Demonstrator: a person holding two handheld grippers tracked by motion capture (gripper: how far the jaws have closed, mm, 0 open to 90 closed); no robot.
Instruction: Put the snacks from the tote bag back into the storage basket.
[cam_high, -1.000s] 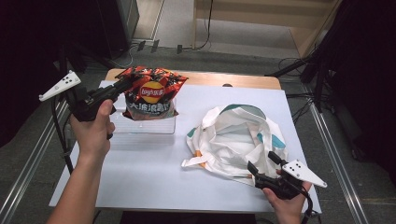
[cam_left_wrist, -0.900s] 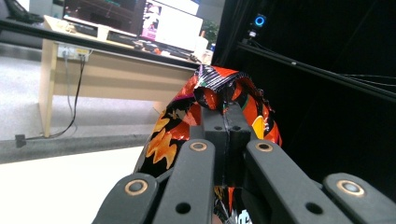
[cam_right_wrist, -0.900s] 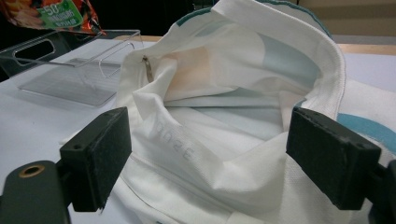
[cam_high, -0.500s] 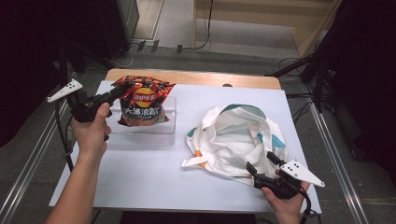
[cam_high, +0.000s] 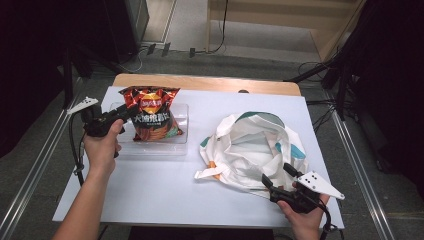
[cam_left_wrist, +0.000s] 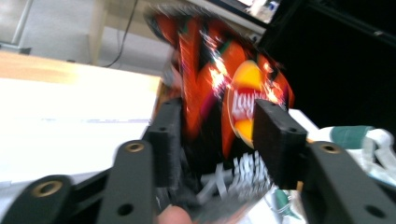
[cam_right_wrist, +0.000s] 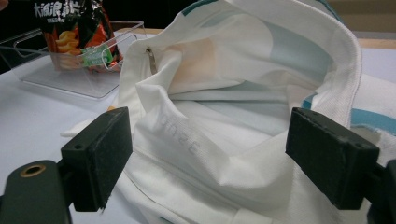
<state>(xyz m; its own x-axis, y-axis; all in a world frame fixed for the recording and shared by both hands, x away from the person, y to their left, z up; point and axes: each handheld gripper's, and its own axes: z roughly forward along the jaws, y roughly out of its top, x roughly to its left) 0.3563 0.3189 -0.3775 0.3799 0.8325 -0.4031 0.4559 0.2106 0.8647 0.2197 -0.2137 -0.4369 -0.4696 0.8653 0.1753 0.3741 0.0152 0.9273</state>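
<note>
Standing upright in the clear plastic tray at the table's left, the glossy red-and-orange foil bag of crisps looks light, air-puffed, slippery and easily crushed; its crimped top seam seems the safest place to pinch. The left gripper reaches level to the bag's upper left edge; its jaws have just been opening and now flank the foil loosely. The right gripper rests low, jaws spread wide before the white cloth tote bag with teal trim

A white sheet covers the wooden bench; cables trail across the floor at twelve o'clock.
</note>
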